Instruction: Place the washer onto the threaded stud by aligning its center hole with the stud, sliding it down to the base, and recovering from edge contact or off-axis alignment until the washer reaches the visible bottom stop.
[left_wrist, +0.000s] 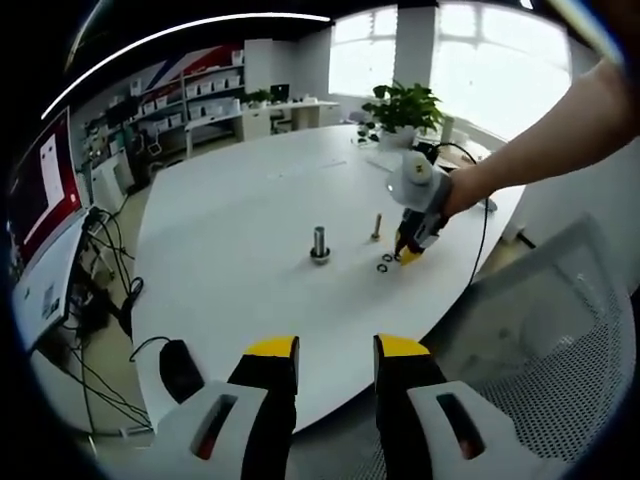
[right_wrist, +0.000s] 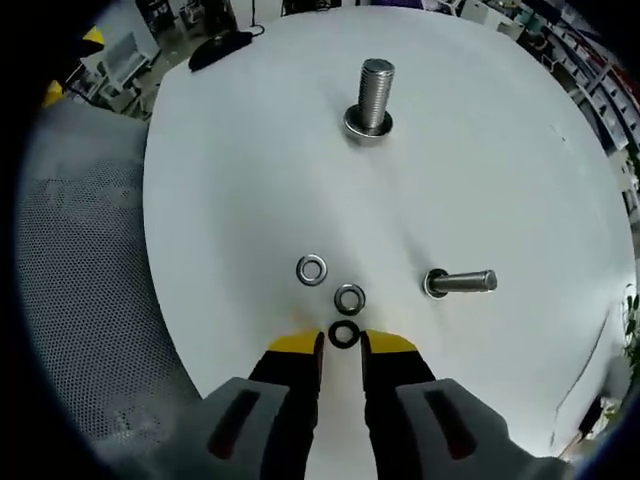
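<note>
On the white table (right_wrist: 250, 180) a tall threaded stud (right_wrist: 372, 92) stands upright with a silver washer at its base. A smaller bolt (right_wrist: 460, 282) stands to its right. Two silver washers (right_wrist: 311, 269) (right_wrist: 349, 298) lie flat on the table. A black washer (right_wrist: 344, 334) lies at the mouth of my right gripper (right_wrist: 342, 345), whose jaws stand a narrow gap apart on either side of it. In the left gripper view, my left gripper (left_wrist: 336, 350) is open and holds nothing, well short of the stud (left_wrist: 320, 242). The right gripper (left_wrist: 410, 250) touches down beside the washers (left_wrist: 385, 264).
A black mouse (right_wrist: 218, 42) lies near the table edge beyond the stud. A grey mesh chair (right_wrist: 80, 250) stands by the table edge. A potted plant (left_wrist: 400, 105) and cables sit at the far end. A monitor (left_wrist: 45, 190) stands to the left.
</note>
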